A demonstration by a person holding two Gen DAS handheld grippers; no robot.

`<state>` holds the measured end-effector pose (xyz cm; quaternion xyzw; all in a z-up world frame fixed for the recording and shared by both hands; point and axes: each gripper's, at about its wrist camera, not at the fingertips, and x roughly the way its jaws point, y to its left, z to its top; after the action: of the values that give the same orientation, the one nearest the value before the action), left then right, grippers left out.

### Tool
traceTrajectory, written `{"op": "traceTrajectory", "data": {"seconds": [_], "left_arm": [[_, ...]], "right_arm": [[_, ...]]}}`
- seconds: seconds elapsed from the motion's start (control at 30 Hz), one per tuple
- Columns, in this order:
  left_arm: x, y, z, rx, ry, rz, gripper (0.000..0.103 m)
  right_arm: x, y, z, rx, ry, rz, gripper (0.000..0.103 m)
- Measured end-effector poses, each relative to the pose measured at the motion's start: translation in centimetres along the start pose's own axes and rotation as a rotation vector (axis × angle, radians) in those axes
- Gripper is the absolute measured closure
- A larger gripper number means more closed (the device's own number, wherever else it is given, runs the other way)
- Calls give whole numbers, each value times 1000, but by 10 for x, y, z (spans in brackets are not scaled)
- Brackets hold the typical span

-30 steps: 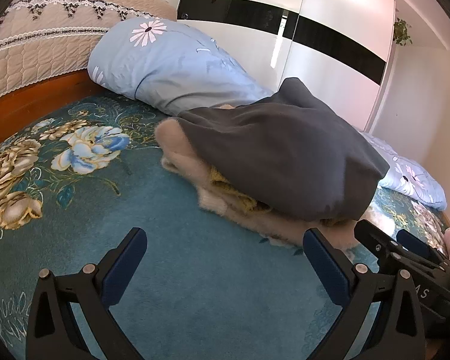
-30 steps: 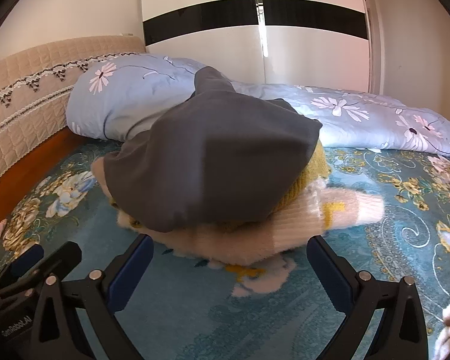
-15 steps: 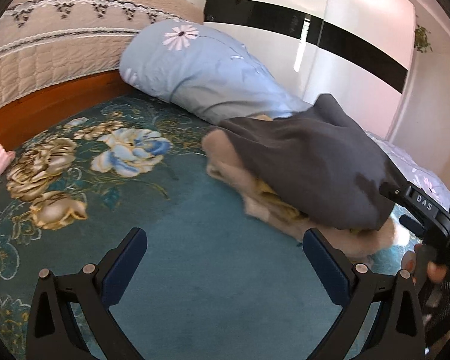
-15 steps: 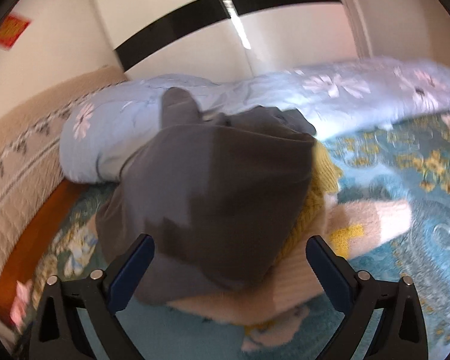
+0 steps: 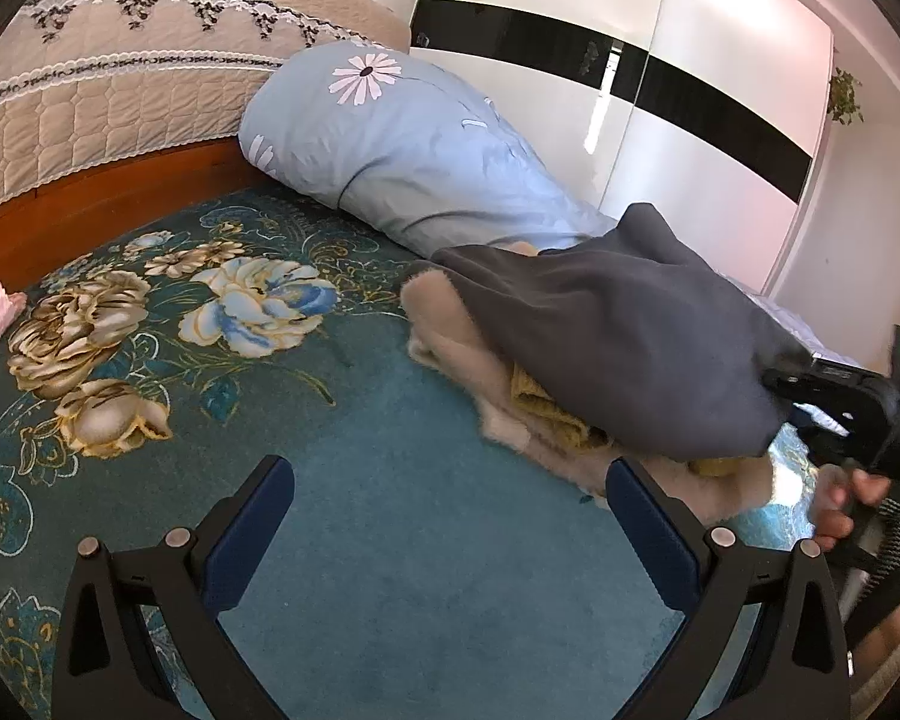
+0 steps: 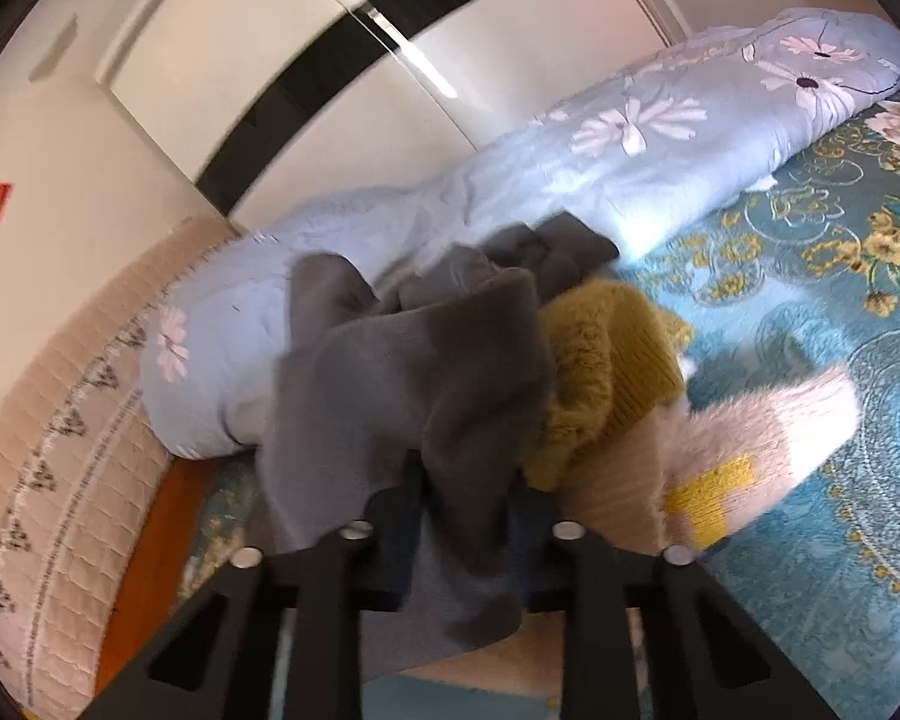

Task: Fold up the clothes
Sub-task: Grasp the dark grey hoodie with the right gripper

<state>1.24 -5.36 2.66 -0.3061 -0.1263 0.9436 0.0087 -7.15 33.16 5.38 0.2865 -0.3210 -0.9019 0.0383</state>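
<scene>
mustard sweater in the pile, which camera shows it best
The right wrist view: the mustard sweater bulges out in the open beside the grey garment, its knit visible though blurred. The left wrist view shows only a thin yellow sliver wedged between the grey garment and the fuzzy beige one.

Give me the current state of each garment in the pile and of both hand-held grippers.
Grey garment: top of pile, crumpled, edge between the right jaws.
Mustard knit: bunched under the grey garment.
Beige fuzzy sweater: bottom of pile, unfolded on the bedspread.
Right hand-held gripper: jaws closing on the grey garment.
Left hand-held gripper: open, empty, short of the pile.
</scene>
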Motion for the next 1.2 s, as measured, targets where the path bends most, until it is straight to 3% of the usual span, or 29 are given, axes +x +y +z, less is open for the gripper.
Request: {"op": "traceTrajectory", "data": {"seconds": [0.13,0.27,0.43,0.6,0.87,0.97,1.2], "left_arm": [[0,0,0,-1,2,-6,0],[1,1,0,-8,7,-21,0],[0,4,0,-24,4,-45,0],[-4,2,-1,-4,-12,-59,0],[-33,-6,-19,125,-60,-105,0],[-43,-11,-30,207,-67,-79,0],[-60,-10,-22,106,-8,-130,0]], "right_arm": [[-24,13,-3,-22,-12,84,89],[-50,23,-9,-19,-21,234,95],[-80,55,-20,-135,-18,326,96],[-112,68,-32,-159,-10,414,96],[-162,35,-47,-110,-1,451,96],[-178,20,-52,-74,-1,465,96],[-227,16,-45,-88,-31,488,96]]}}
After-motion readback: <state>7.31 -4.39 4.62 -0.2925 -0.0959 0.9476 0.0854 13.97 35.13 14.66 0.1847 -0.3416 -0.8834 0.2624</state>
